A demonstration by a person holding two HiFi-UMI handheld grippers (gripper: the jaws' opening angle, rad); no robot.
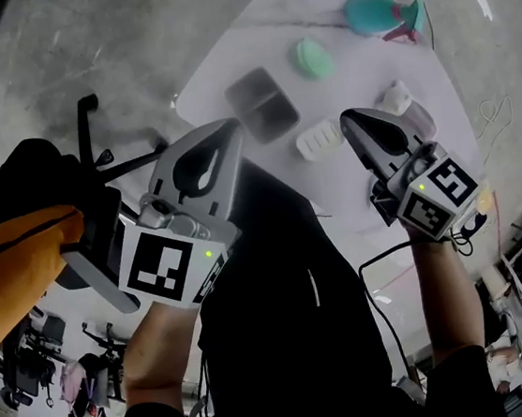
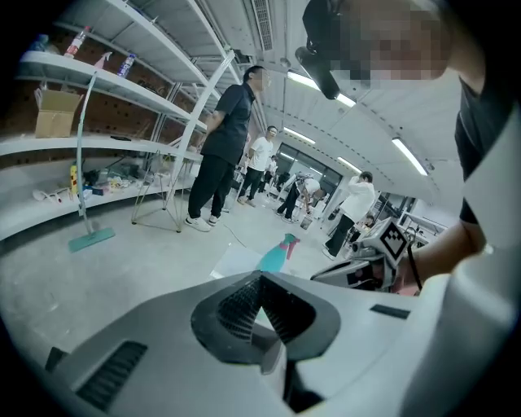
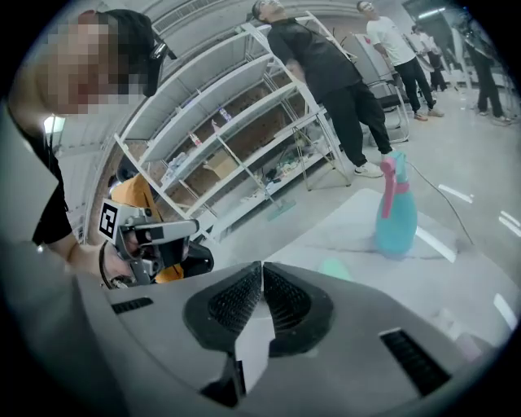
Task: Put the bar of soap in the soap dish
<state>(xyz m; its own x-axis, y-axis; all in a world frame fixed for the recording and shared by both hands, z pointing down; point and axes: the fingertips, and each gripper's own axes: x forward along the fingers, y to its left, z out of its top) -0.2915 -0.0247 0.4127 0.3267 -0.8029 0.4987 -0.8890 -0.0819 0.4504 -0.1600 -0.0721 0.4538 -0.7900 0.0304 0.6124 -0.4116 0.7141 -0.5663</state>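
Nearest: left gripper (image 1: pixel 229 126), fingers (image 2: pixel 244 303) pressed together tip to tip, nothing between them. Right gripper (image 1: pixel 346 117) alongside, fingers (image 3: pixel 281 297) likewise closed, empty.

Just beyond, in the gap between the two sets of fingertips, on the white table (image 1: pixel 349 79): a white ribbed soap dish (image 1: pixel 319 139), nearer the right fingers than the left.

Just past the left fingertips: a dark two-part tray (image 1: pixel 263 105).

Farther ahead of the gap: the green bar of soap (image 1: pixel 313 58), lying on the table, apart from dish and tray, well clear of both pairs of fingers.

Beyond the right fingers: a teal spray bottle (image 1: pixel 379 14) with a pink trigger.

Farthest, past the table: metal shelves (image 2: pixel 106 89) and people (image 2: pixel 224 147) standing on the grey floor.
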